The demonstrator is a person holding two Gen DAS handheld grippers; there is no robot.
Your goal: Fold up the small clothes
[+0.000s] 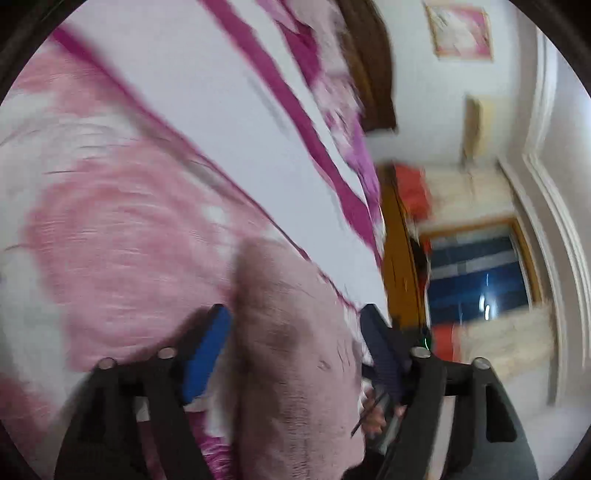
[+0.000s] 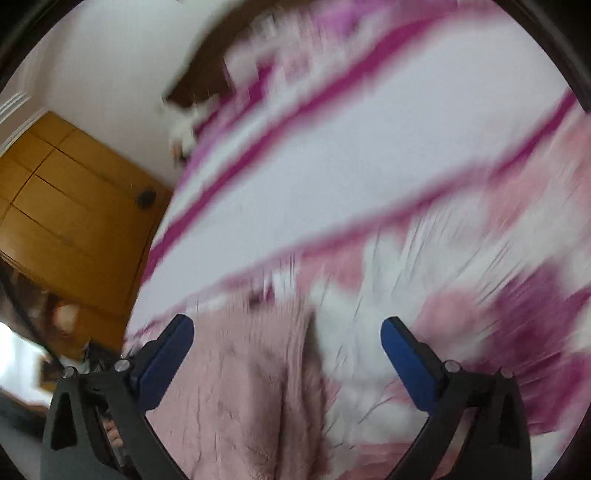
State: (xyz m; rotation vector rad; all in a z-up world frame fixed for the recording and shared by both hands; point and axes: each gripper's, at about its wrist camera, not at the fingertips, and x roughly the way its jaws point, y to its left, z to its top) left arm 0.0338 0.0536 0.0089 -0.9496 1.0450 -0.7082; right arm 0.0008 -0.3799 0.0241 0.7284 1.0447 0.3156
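Item 1, left tool: I see its blue-padded fingers spread apart low in the frame, released; a fold of the pink garment sits between them, touching neither pad as far as the blur allows me to tell.

Item 2, right tool: fingers wide apart at the bottom of the frame, released, gripping nothing.

Item 3, pink garment: soft, fuzzy, pale pink knit, lying crumpled on the bed. In the right wrist view it fills the lower centre, nearer the left finger, with a dark crease running down its middle.

Item 4, bed: cover white with magenta stripes and pink blotches; it takes up most of both frames.

Item 5, surroundings: wooden wardrobe at the left of the right wrist view; framed picture at the upper right of the left wrist view; dark headboard beside it. Both views are motion-blurred.
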